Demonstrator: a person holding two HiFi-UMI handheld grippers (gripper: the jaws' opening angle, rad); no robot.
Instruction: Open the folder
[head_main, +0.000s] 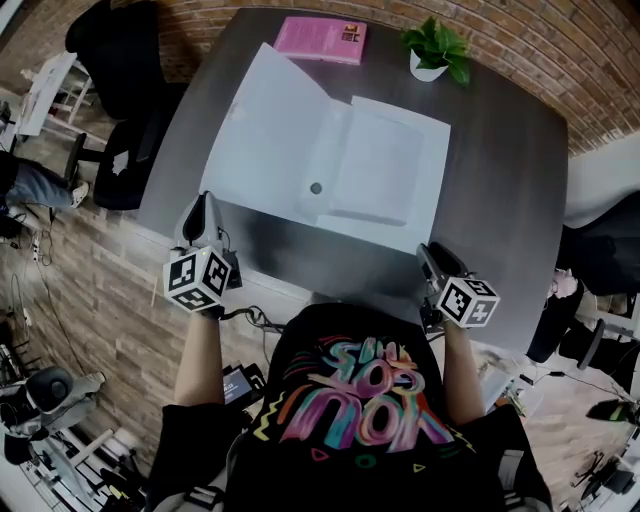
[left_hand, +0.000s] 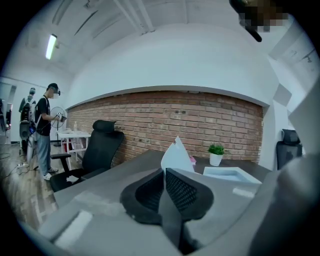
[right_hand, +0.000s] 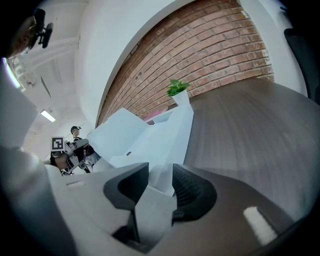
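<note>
A black office chair (head_main: 130, 150) stands at the far left, off the left edge of the grey table (head_main: 500, 180). Next comes the left gripper (head_main: 205, 205), at the table's near-left edge, just beside the near-left corner of the folder (head_main: 380, 170). In the left gripper view its jaws are pressed together with nothing between them (left_hand: 164, 172), and it looks across the tabletop toward the brick wall (left_hand: 200, 120).

The white folder lies open in the middle of the table. Opened out, its long axis runs left to right across the table, slanting from the far left down to the near right. The fold runs roughly away from the person, leaning a little to the right as it goes. The left cover is tilted up off the table. It rises as a white point in the left gripper view (left_hand: 176, 152) and leans out to the left in the right gripper view (right_hand: 150, 140). The right half lies flat with white sheets on it, and a small dark round spot sits near the fold.

Past the folder, near the far edge, lie a pink book (head_main: 322, 38) and, to its right, a small potted plant (head_main: 437, 48).

The right gripper (head_main: 428, 250) is at the folder's near-right corner. Its jaws stand wide apart (right_hand: 160, 175). The white corner reaches into the gap between them, and the pads do not appear to press on it.
</note>
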